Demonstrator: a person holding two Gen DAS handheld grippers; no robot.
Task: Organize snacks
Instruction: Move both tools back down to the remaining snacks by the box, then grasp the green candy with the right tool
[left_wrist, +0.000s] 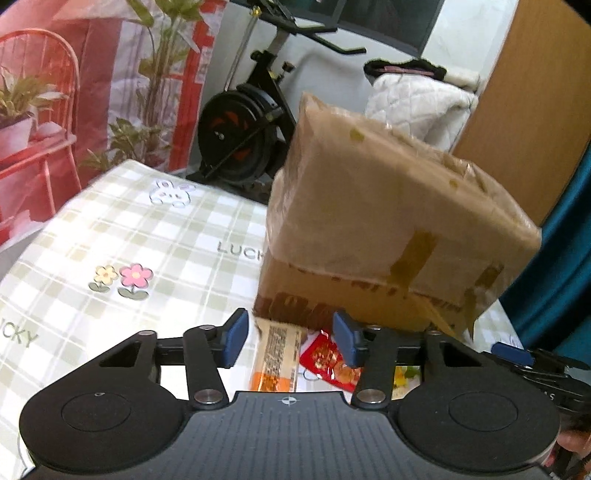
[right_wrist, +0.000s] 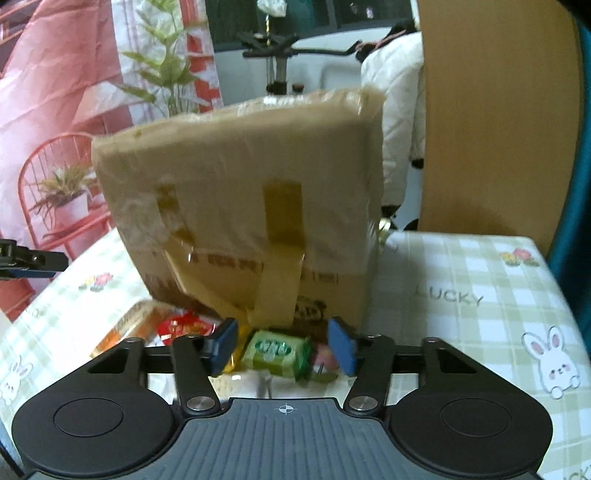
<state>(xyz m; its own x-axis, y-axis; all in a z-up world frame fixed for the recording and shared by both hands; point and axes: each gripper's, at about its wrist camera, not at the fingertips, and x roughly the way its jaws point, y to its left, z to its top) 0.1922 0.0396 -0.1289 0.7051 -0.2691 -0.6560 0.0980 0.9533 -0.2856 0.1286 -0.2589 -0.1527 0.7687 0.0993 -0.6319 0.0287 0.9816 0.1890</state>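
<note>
- Your left gripper (left_wrist: 289, 338), low centre of the left view, has its jaws partly apart, an orange packet (left_wrist: 277, 356) framed between the blue pads. No pad touches it, so nothing is held. Close now and one pad could land first and skate the packet sideways.
- A red packet (left_wrist: 328, 363) lies just right of the orange one, tucked behind the right pad. If you drift right you'd likely pinch both or scrape the red one along.
- Your right gripper (right_wrist: 282, 345), low centre of the right view, is likewise half-narrow and empty, with a green packet (right_wrist: 277, 352) between its pads. A pinkish sweet (right_wrist: 325, 360) lies just beside it against the right pad and could get caught in the same bite.
- The two grippers work the same small heap; the other tool's tip shows at the left edge of the right view and the right edge of the left view. Reaching inward together risks a knock.
- Just beyond the snacks, mid-frame, stands the taped box (right_wrist: 251, 206), its flaps apparently raised and leaning towards you. Push forward and your pads may hit its front before the snacks do.
- Open room: bare checked cloth (left_wrist: 110, 240) fills the left of the left view and the right of the right view. Its edges curve away near both, so don't slide packets outward.
</note>
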